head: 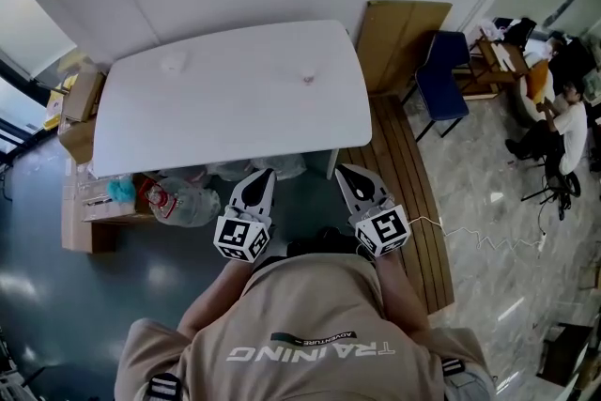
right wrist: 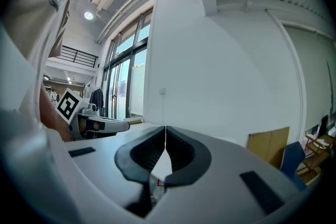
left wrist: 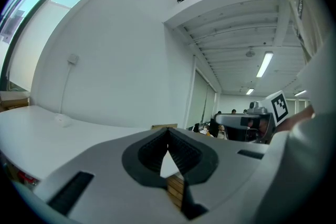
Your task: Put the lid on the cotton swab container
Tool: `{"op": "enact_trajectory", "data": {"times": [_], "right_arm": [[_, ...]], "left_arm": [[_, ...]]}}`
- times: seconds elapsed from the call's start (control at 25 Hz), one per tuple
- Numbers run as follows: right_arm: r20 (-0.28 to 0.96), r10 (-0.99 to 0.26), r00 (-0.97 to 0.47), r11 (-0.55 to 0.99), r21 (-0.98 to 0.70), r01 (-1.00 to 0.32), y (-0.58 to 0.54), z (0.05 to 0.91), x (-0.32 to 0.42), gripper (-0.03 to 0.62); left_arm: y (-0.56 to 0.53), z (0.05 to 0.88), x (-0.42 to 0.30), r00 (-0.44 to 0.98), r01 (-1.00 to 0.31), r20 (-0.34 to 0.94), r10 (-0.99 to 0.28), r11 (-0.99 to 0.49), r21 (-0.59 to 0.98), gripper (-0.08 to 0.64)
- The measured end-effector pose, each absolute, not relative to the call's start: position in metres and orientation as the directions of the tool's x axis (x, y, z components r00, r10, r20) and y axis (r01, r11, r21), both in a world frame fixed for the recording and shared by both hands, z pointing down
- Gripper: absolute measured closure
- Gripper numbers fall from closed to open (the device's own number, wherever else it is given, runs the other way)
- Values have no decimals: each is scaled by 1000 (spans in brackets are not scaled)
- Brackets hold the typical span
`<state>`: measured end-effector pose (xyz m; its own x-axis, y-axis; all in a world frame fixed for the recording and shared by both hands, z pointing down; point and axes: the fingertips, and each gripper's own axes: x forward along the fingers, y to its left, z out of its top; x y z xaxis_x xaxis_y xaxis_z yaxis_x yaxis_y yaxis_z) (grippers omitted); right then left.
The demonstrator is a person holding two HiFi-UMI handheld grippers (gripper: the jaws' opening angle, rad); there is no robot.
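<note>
On the white table [head: 235, 108] lie two small items. A pale round one [head: 171, 64] sits far left and a small darker one [head: 307, 78] sits right of centre; they are too small to tell container from lid. Both grippers hang close to the person's chest, short of the table's near edge. My left gripper [head: 260, 174] [left wrist: 168, 136] is shut with nothing between its jaws. My right gripper [head: 347, 171] [right wrist: 165, 134] is likewise shut and empty. Each gripper view shows the other gripper beside it and the tabletop beyond.
Cardboard boxes [head: 80, 99] stand left of the table, and plastic bottles and bags [head: 183, 202] lie under its near edge. A cardboard sheet [head: 399, 33], a blue chair [head: 441, 84] and a wooden platform [head: 404, 192] are at the right. A seated person [head: 563, 122] is far right.
</note>
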<state>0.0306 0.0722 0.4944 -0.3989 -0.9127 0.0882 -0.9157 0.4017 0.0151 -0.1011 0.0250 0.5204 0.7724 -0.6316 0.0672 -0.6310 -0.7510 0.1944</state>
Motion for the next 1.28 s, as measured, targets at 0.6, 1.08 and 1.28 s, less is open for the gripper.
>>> {"op": "enact_trajectory", "data": {"times": [0.6,1.08,1.28], "right_arm": [[61,-869,-490,493,37,-869,-30,486,74,574],[67,-832,-551,552,7,-834,-74,506,124,574],[55,-831,-553,553,-19,-833,-82,508,134,574]], "left_arm": [[-70,501,-62,705,-703,52,-707,-689,176,548],[-106,507,-9,657,-746,45,-753,-640,184,548],[-114,509,1,648,-755,56,-759,-631,181,548]]}}
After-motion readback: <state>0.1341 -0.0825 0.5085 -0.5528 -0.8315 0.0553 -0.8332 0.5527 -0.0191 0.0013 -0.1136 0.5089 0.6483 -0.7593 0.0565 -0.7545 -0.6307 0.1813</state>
